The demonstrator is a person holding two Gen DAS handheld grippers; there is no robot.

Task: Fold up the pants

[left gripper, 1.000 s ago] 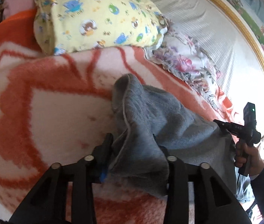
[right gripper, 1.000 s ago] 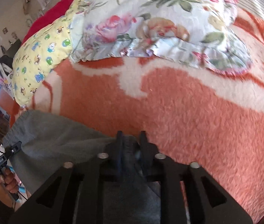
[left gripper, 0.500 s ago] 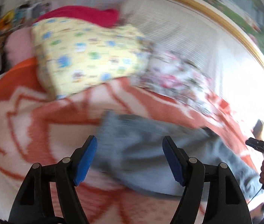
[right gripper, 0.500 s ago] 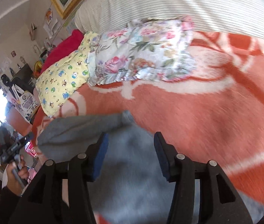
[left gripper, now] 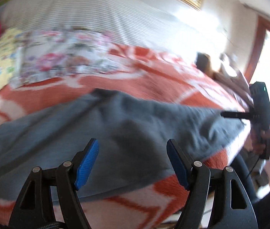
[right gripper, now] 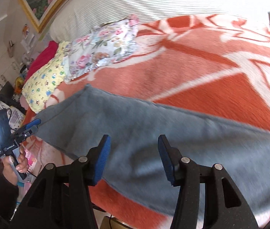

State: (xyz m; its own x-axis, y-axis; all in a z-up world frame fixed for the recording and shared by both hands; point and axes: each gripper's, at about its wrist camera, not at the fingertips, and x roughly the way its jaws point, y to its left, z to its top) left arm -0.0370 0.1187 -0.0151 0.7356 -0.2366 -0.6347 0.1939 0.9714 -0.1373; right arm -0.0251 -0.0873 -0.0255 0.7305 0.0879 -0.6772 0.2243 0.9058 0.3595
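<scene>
The grey pants (left gripper: 100, 126) lie folded lengthwise in a long band across the orange and white blanket (left gripper: 154, 76); they also show in the right wrist view (right gripper: 154, 133). My left gripper (left gripper: 133, 160) is open and empty, a little above the pants. My right gripper (right gripper: 133, 158) is open and empty, above the pants' near edge. The left wrist view is blurred. The other gripper shows at each view's side: the right one at the right edge (left gripper: 230, 114), the left one at the left edge (right gripper: 33, 125).
A floral pillow (right gripper: 104, 43) and a yellow cartoon-print pillow (right gripper: 45, 80) lie at the head of the bed. A striped white cover (right gripper: 154, 0) runs along the wall. The bed's near edge is just below the pants.
Both grippers let go of the pants, opened and pulled back. The pants, bunched and held a second ago, now lie flat on the blanket.
</scene>
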